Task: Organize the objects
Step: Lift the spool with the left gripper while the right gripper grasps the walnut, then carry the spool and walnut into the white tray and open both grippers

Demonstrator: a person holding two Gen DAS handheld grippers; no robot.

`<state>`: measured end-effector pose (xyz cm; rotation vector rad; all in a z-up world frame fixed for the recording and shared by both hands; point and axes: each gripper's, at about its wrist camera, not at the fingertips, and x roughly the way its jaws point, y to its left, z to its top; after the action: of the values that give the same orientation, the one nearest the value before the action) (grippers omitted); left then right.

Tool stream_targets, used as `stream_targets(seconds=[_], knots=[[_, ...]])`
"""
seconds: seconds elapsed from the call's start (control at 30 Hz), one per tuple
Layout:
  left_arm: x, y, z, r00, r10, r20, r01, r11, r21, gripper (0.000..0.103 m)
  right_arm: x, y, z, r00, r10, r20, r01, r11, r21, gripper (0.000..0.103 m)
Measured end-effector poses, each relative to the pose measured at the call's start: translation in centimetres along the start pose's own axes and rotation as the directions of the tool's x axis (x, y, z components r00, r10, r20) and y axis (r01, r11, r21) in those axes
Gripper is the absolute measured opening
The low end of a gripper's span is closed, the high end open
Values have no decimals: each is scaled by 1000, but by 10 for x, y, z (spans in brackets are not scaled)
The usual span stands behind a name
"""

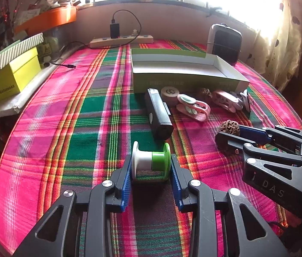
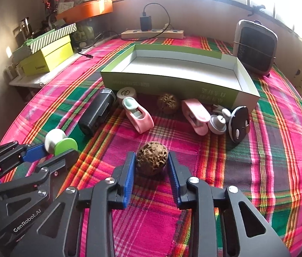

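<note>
My left claw pinches the white-and-green plastic spool by its end flanges, low over the plaid-clothed table. My right claw has its blue pads pressed on the brown wrinkled walnut resting on the cloth. The open green cardboard box sits beyond. A black battery pack and a pink clip lie before it.
</note>
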<state>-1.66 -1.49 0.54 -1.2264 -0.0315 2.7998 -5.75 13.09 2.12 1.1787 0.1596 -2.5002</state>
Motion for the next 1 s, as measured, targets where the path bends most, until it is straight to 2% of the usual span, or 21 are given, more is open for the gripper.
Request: stream_targets(seconds=[0.3,0.7,1.0], knots=[[-2,-2,10,1000,-8,17,8,1000,9,30,-5,-4,4,1000,13,15,-13,1000,13,31],[-5,-5,51,998,-12,58,10,999,34,30,-18,-15,32,997,-6,77,5,1000,14,31],[8,-11,89,997,-17,78,12,998,58,30,-19,-28,60,994,-23,109,21,1000,18,31]])
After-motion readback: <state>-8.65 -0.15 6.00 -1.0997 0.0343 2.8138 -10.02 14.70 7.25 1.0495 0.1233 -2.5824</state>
